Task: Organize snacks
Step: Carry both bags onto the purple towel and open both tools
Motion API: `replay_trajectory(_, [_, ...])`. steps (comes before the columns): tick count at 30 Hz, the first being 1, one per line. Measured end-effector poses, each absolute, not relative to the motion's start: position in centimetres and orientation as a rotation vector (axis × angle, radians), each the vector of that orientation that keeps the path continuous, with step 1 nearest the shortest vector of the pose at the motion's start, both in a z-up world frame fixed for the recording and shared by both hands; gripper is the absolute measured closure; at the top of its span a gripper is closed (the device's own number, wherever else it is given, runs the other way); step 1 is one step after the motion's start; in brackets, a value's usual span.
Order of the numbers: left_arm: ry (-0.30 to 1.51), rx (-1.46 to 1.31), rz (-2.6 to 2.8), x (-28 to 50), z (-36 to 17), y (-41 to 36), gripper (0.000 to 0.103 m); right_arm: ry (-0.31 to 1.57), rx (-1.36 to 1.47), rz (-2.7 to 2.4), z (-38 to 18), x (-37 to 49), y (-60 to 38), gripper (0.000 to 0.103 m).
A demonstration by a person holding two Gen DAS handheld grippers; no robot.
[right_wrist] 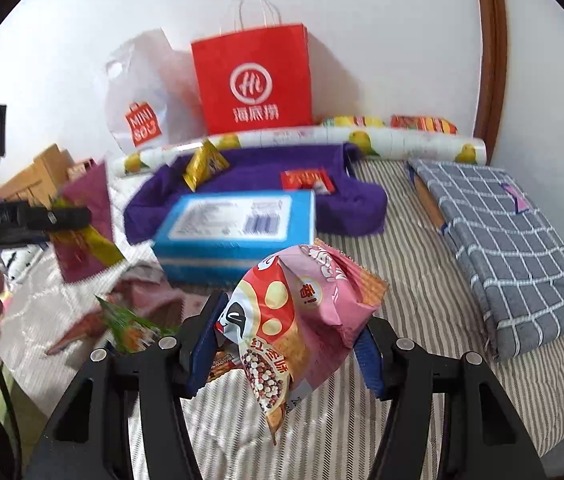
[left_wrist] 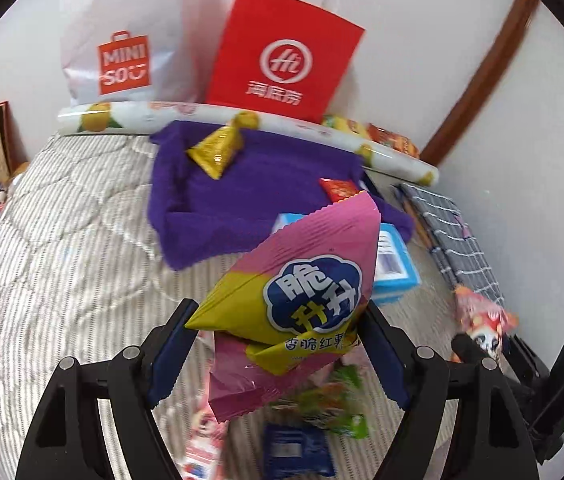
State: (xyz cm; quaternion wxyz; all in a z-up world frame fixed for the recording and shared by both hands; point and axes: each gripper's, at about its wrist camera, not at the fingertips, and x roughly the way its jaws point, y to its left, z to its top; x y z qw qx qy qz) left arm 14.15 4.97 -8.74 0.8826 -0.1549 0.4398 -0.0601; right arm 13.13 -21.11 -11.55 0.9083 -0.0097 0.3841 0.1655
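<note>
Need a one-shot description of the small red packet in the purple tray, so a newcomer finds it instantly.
Start at the red paper bag against the wall; below it lies the purple fabric tray on the striped bed. The small red packet lies flat in the tray's right part, behind the blue box. The tray's only other item is a gold packet.

Pink-yellow snack bag [left_wrist: 294,304] tilted, lifted, pink-red snack bag [right_wrist: 302,320] crumpled, upright, raised over bed

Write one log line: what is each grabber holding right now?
left gripper: shut on pink-yellow snack bag | right gripper: shut on pink-red snack bag | purple tray: two small packets inside
</note>
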Motion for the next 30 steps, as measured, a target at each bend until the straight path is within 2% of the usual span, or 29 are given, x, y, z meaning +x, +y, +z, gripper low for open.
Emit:
replay_trajectory(12, [0.905, -0.290, -0.198, 15.7, -7.4, 1.0, 0.024, 0.696, -0.013, 0.351, -7.2, 15.9, -20.6, 0.044])
replay_trajectory(30, [0.865, -0.258, -0.140, 20.8, -6.0, 2.7, 0.024, 0.717, 0.050, 0.366, -6.6, 23.3, -19.2, 0.044])
